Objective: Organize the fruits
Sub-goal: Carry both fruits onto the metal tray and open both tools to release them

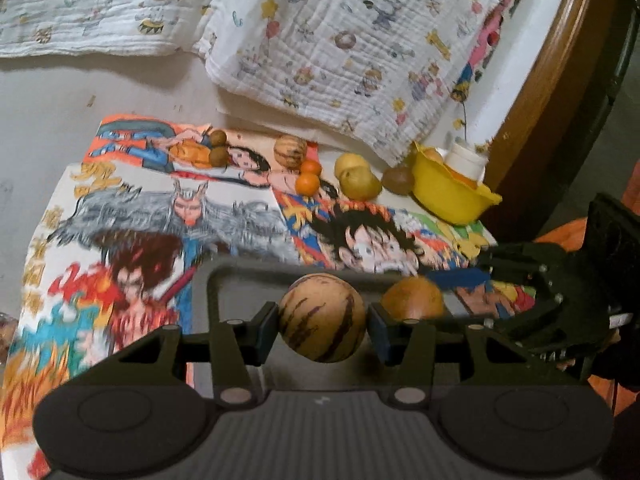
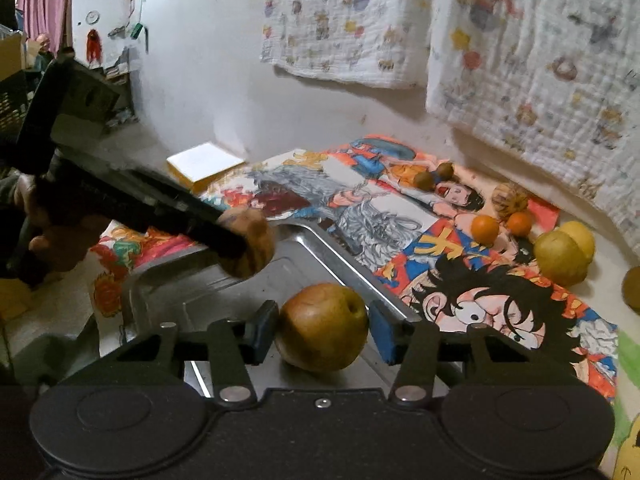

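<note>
My left gripper [image 1: 322, 330] is shut on a striped tan melon [image 1: 322, 318] and holds it over the metal tray [image 1: 224, 276]; the melon also shows in the right wrist view [image 2: 250, 240]. My right gripper [image 2: 323, 330] is shut on a brown pear [image 2: 322, 328] low over the metal tray [image 2: 288, 260]; the pear also shows in the left wrist view [image 1: 414, 298]. On the cartoon cloth [image 1: 160, 220] lie a second striped melon [image 1: 290, 151], two oranges [image 1: 308, 176], two yellow pears [image 1: 358, 180], two small brown fruits [image 1: 218, 148] and a brown fruit [image 1: 398, 180].
A yellow bowl [image 1: 448, 192] with a white jar [image 1: 466, 162] stands at the cloth's right end, next to a wooden bed frame [image 1: 552, 60]. A patterned blanket [image 1: 340, 40] hangs behind. A yellow-white box [image 2: 204, 162] lies left of the cloth.
</note>
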Action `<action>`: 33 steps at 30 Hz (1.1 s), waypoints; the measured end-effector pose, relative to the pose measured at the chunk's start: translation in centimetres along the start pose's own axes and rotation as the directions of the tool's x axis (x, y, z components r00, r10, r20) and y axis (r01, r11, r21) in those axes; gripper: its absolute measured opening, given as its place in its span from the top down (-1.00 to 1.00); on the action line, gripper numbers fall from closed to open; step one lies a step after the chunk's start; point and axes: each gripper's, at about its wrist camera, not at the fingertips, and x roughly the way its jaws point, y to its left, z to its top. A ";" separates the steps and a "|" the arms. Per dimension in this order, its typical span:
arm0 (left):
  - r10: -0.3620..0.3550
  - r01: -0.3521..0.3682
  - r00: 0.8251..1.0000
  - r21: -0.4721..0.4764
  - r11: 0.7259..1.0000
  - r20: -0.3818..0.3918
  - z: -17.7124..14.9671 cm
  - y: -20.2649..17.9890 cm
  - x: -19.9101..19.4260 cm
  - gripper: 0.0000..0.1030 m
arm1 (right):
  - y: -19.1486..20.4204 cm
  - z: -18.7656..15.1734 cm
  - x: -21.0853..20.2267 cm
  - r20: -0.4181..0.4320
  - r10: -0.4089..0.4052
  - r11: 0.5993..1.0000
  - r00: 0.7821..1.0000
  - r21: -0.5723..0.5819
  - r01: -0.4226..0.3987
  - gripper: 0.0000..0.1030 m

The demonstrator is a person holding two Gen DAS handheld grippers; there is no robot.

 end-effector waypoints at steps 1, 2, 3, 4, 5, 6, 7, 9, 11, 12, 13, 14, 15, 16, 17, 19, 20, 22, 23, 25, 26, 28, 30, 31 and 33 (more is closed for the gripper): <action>0.005 -0.005 1.000 0.000 1.000 -0.008 -0.5 0.0 -0.2 -0.02 | 0.2 -0.2 -0.1 0.005 -0.012 1.000 1.000 0.004 0.012 -0.01; 0.009 -0.009 1.000 0.000 1.000 -0.016 -1.0 0.0 -0.3 -0.02 | 0.3 -0.4 -0.1 0.007 -0.020 1.000 1.000 0.013 0.020 -0.02; 0.013 -0.013 1.000 -0.003 1.000 -0.024 -1.4 0.0 -0.4 -0.02 | 0.2 -0.5 -0.2 0.007 -0.024 0.999 1.000 0.031 0.024 -0.02; 0.018 -0.018 0.999 -0.005 1.000 -0.028 -1.8 0.1 -0.5 -0.02 | 0.1 -0.7 -0.3 0.006 -0.025 0.998 1.000 0.050 0.024 -0.01; 0.020 -0.020 0.999 -0.006 1.000 -0.028 -2.1 0.1 -0.7 -0.02 | 0.0 -0.8 -0.4 0.005 -0.027 0.998 1.000 0.062 0.026 -0.01; 0.022 -0.022 0.999 -0.005 1.000 -0.026 -2.5 0.1 -0.9 -0.02 | 0.2 -0.9 -0.6 0.004 -0.031 0.998 1.000 0.064 0.031 -0.02; 0.026 -0.026 0.999 -0.001 1.000 -0.025 -2.7 0.1 -1.1 -0.02 | 0.4 -1.1 -0.8 0.002 -0.038 0.998 0.999 0.058 0.038 -0.02; 0.037 -0.037 0.999 0.004 0.999 -0.026 -3.1 0.0 -1.3 -0.02 | 0.8 -1.7 -1.0 -0.003 -0.053 0.997 0.999 0.056 0.053 -0.02; 0.046 -0.046 0.999 0.007 0.999 -0.027 -3.4 -0.1 -1.5 -0.03 | 1.1 -2.4 -1.3 -0.014 -0.058 0.995 0.998 0.075 0.059 -0.01; 0.049 -0.049 0.998 0.010 0.999 -0.028 -3.6 -0.1 -1.5 -0.03 | 1.4 -2.8 -1.5 -0.020 -0.060 0.994 0.998 0.089 0.062 -0.02; 0.055 -0.054 0.998 0.015 0.998 -0.029 -3.7 -0.1 -1.6 -0.03 | 1.7 -3.3 -1.8 -0.015 -0.069 0.993 0.998 0.093 0.070 -0.03; 0.060 -0.059 0.998 0.020 0.998 -0.029 -3.8 -0.2 -1.5 -0.03 | 2.0 -3.6 -2.1 -0.006 -0.079 0.993 0.997 0.093 0.079 -0.03; 0.063 -0.063 0.998 0.026 0.998 -0.024 -3.9 -0.3 -1.6 -0.03 | 2.3 -3.9 -2.5 0.000 -0.085 0.991 0.996 0.099 0.085 -0.03; 0.067 -0.066 0.998 0.032 0.997 -0.020 -4.0 -0.4 -1.6 -0.03 | 2.5 -4.1 -2.7 0.008 -0.088 0.990 0.996 0.108 0.087 -0.03; 0.070 -0.069 0.997 0.037 0.997 -0.017 -4.0 -0.5 -1.7 -0.03 | 2.7 -4.3 -3.0 0.017 -0.090 0.989 0.996 0.122 0.087 -0.03; 0.077 -0.076 0.997 0.041 0.996 -0.011 -4.1 -0.7 -1.7 -0.04 | 3.1 -4.6 -3.3 0.027 -0.098 0.987 0.995 0.129 0.094 -0.06; 0.080 -0.080 0.997 0.044 0.996 -0.007 -4.2 -0.7 -1.8 -0.04 | 3.4 -4.7 -3.5 0.033 -0.103 0.987 0.994 0.126 0.099 -0.08; 0.086 -0.086 0.996 0.046 0.995 0.000 -4.4 -0.9 -1.9 -0.05 | 3.9 -4.9 -3.7 0.045 -0.113 0.987 0.993 0.118 0.107 -0.10; 0.090 -0.090 0.996 0.047 0.995 0.003 -4.5 -1.0 -2.0 -0.05 | 4.2 -5.1 -3.8 0.050 -0.116 0.987 0.992 0.113 0.110 -0.12; 0.097 -0.097 0.995 0.047 0.994 0.013 -4.7 -1.1 -2.2 -0.05 | 4.7 -5.3 -3.9 0.065 -0.127 0.987 0.990 0.105 0.119 -0.14; 0.104 -0.105 0.994 0.047 0.993 0.019 -4.8 -1.2 -2.3 -0.05 | 4.9 -5.4 -3.9 0.074 -0.132 0.987 0.989 0.106 0.123 -0.19; 0.106 -0.108 0.994 0.042 0.993 0.029 -4.9 -1.2 -2.5 -0.06 | 5.2 -5.7 -3.9 0.090 -0.138 0.985 0.986 0.116 0.127 -0.34; 0.102 -0.104 0.994 0.041 0.994 0.041 -4.9 -1.2 -2.9 -0.06 | 5.3 -5.9 -3.9 0.102 -0.145 0.982 0.984 0.134 0.131 -0.37; 0.103 -0.106 0.993 0.046 0.993 0.049 -4.9 -1.4 -3.1 -0.11 | 5.3 -6.1 -4.0 0.109 -0.148 0.981 0.983 0.143 0.132 -0.39; 0.113 -0.118 0.991 0.066 0.991 0.069 -5.0 -1.8 -3.4 -0.23 | 5.6 -6.3 -4.2 0.129 -0.170 0.976 0.977 0.161 0.149 -0.53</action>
